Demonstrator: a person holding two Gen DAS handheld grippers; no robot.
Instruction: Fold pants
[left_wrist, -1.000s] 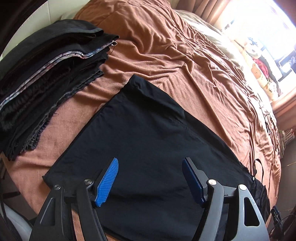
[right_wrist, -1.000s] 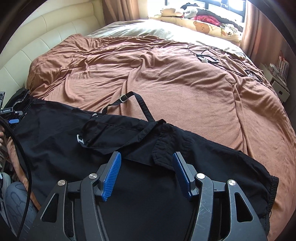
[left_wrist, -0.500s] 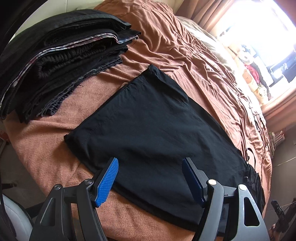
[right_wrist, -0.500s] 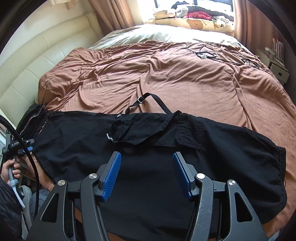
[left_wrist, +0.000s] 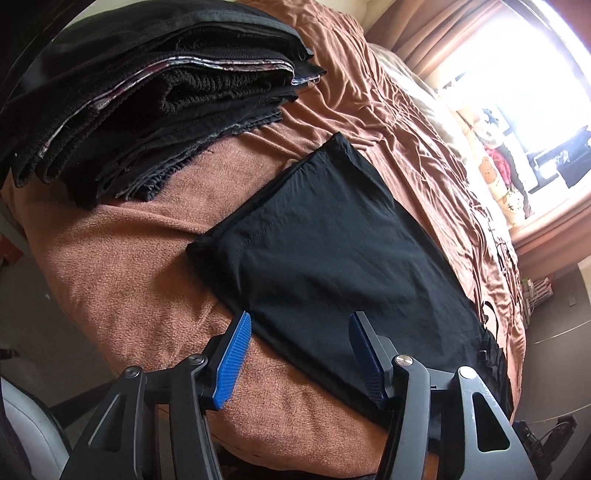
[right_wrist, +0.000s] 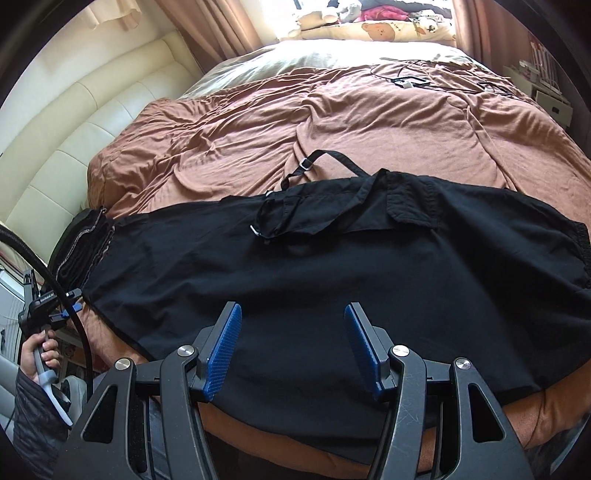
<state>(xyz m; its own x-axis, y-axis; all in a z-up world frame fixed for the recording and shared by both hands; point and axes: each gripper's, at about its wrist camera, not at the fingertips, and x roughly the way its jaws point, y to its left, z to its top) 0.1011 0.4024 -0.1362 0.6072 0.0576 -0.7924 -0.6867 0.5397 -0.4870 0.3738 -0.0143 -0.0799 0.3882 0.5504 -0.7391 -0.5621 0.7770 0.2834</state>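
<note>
Black pants (right_wrist: 332, 273) lie flat across the near edge of a bed with a brown cover (right_wrist: 332, 118), waistband at the right, leg ends at the left. A strap with a metal buckle (right_wrist: 306, 164) trails off their far side. In the left wrist view the leg end (left_wrist: 325, 236) lies just ahead. My left gripper (left_wrist: 299, 354) is open and empty, above the near edge of the leg. My right gripper (right_wrist: 291, 343) is open and empty, above the near edge of the pants' middle. The left gripper also shows in the right wrist view (right_wrist: 44, 306), held in a hand.
A stack of folded dark clothes (left_wrist: 147, 92) sits on the bed's left corner, beside the leg end. A cream padded headboard (right_wrist: 74, 129) runs along the left. Cables (right_wrist: 410, 79) lie on the far bedcover. Pillows and soft toys (right_wrist: 369, 26) line the window.
Both grippers have pulled back toward the near edge of the bed and away from the pants. The left one has also dropped lower and swung left. Both stay open.
</note>
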